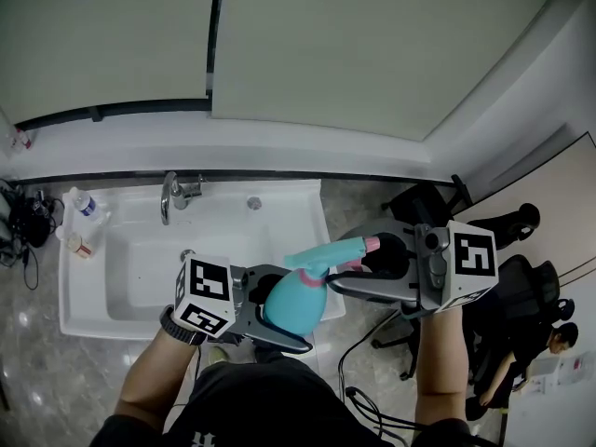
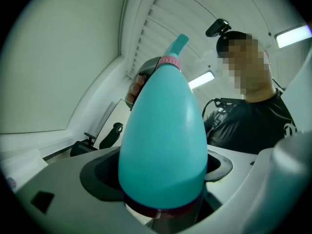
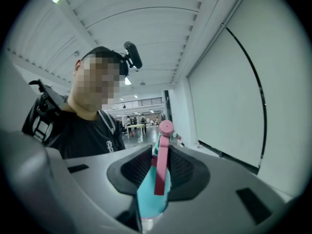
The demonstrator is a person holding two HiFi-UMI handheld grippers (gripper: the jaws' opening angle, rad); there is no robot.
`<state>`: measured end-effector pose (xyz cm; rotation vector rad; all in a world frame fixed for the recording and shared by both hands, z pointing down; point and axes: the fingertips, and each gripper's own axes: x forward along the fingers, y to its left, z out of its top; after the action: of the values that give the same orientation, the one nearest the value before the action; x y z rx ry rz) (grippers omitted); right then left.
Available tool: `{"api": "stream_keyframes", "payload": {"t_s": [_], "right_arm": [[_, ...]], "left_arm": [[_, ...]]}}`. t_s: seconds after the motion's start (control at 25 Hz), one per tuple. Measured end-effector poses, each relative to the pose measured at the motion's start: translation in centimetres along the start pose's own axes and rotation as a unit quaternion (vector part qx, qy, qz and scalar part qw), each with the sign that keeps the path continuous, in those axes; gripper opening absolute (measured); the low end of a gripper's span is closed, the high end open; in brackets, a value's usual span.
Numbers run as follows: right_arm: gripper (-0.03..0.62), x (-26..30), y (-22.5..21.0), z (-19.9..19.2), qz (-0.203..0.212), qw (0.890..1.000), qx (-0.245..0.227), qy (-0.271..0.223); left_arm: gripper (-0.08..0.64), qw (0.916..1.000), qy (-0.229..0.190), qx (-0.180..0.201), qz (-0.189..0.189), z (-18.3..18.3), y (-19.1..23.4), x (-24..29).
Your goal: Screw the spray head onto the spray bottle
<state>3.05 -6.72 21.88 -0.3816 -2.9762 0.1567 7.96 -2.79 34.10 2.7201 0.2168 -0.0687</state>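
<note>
Okay, over the sink's [image 1: 140,277] near edge, the left gripper [image 1: 284,310] clamps the teal spray bottle's [image 2: 163,145] belly. Right gripper's [image 1: 358,266] jaws, narrow, pinch the spray head [image 3: 157,179] right at the bottle's neck.

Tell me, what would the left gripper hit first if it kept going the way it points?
The left gripper grips the bottle; carried straight on, it would probably meet the right gripper, holding the spray head just beyond. Depth is unclear.

White sink [image 1: 279,214], grey marbled surface [image 1: 37,361] around; faucet [image 1: 177,195] at back rim; two bottles [image 1: 82,205] on left rim.
</note>
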Motion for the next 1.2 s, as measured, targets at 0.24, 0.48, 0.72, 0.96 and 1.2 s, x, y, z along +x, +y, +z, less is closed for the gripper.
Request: {"api": "stream_keyframes", "payload": {"t_s": [0.24,0.48,0.72,0.96,1.2], "right_arm": [[0.071,-1.9,-3.0,0.0,-0.182,0.982,0.048,0.025],[0.065,-3.5,-4.8,-1.4,-0.353,0.93,0.1,-0.005],[0.068,-3.1,-4.3,-1.4,-0.329,0.94,0.083,-0.021],[0.16,-3.5,-1.5,1.0,-0.183,0.978,0.079,-0.059],[0.16,-3.3,-0.7,0.3,-0.201,0.978,0.062,-0.017]], "left_arm": [[0.437,0.9881,0.003,-0.009,0.154,1.2,4.2,-0.1],[0.437,0.9417,0.01,0.007,0.336,0.9,8.3,-0.9],[0.437,0.9667,-0.009,-0.019,0.255,0.5,7.1,0.1],[0.437,0.9921,-0.021,-0.032,0.12,1.5,3.9,0.7],[0.437,0.9884,-0.017,-0.029,0.148,2.0,5.1,0.4]]}}
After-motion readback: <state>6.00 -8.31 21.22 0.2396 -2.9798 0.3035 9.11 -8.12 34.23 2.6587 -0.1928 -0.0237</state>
